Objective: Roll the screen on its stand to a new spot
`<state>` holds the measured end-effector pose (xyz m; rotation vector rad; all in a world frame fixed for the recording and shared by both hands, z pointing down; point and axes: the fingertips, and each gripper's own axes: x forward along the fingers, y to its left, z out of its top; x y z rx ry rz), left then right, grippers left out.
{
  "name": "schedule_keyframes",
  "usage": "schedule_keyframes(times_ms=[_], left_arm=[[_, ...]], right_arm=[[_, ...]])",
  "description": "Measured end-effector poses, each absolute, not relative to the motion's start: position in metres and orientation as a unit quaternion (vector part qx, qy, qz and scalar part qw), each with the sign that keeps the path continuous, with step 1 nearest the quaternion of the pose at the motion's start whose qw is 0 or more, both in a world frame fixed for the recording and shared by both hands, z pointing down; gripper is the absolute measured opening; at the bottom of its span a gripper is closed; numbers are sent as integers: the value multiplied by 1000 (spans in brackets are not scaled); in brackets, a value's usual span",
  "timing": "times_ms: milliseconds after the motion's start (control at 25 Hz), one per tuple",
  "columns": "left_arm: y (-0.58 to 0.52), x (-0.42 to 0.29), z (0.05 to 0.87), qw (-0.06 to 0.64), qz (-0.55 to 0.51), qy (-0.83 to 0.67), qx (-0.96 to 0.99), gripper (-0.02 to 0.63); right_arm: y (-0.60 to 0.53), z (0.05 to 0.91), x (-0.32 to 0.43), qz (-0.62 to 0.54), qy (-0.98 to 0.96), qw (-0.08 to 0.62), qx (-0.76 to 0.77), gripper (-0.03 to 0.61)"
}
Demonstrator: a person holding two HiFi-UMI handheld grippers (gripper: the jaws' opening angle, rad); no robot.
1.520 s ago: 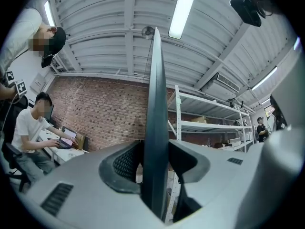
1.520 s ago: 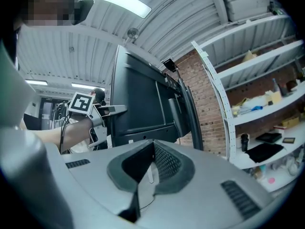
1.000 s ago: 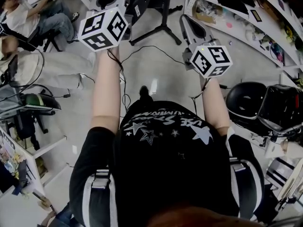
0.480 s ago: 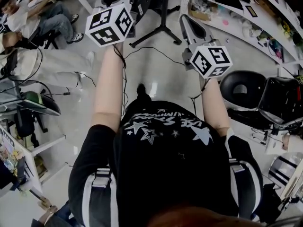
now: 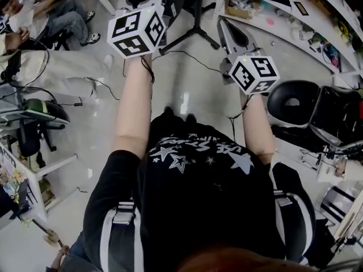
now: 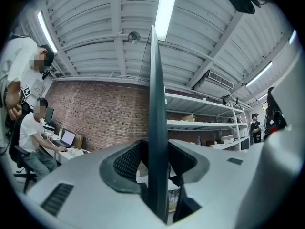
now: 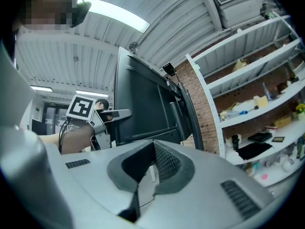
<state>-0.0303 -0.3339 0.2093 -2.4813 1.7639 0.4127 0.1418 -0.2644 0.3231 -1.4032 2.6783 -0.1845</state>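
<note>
- Clamping the thin dark edge of the screen (image 6: 156,89), the left gripper (image 6: 156,149) has a pad pressed on each face. The panel rises edge-on through the centre of the left gripper view.
- Right gripper (image 7: 153,149): its pads meet at the tips, with no part of the screen between them. A thin dark sliver low in the gap cannot be identified.
- In the right gripper view the screen's dark back fills the centre, up and left of the jaws.
- In the head view the screen sits at the top edge, its black stand (image 5: 195,34) on the pale floor (image 5: 181,78) between the two grippers.
- A seated person (image 5: 54,18) is upper left, shelves (image 5: 283,21) upper right.
</note>
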Motion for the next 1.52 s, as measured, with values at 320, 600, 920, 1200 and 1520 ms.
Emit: schedule_keyframes(times_ms=[320,600,920,1200,1520], left_arm=[[-315,-34,215,29,135,571,-809,183],[-309,-41,215,27,128,561,-818,178],[-308,-40,216,24,123,558,-820,175],[-309,-35,215,27,121,559,-820,175],[-300,-33,219,29,105,554,-825,176]], right_arm=[[-242,330,135,-61,882,54,-465,6],[-219,327,124,-59,877,52,-475,6],[-189,330,129,-63,866,45,-495,6],[-180,328,147,-68,857,54,-509,6],[-164,326,152,-57,856,61,-511,6]])
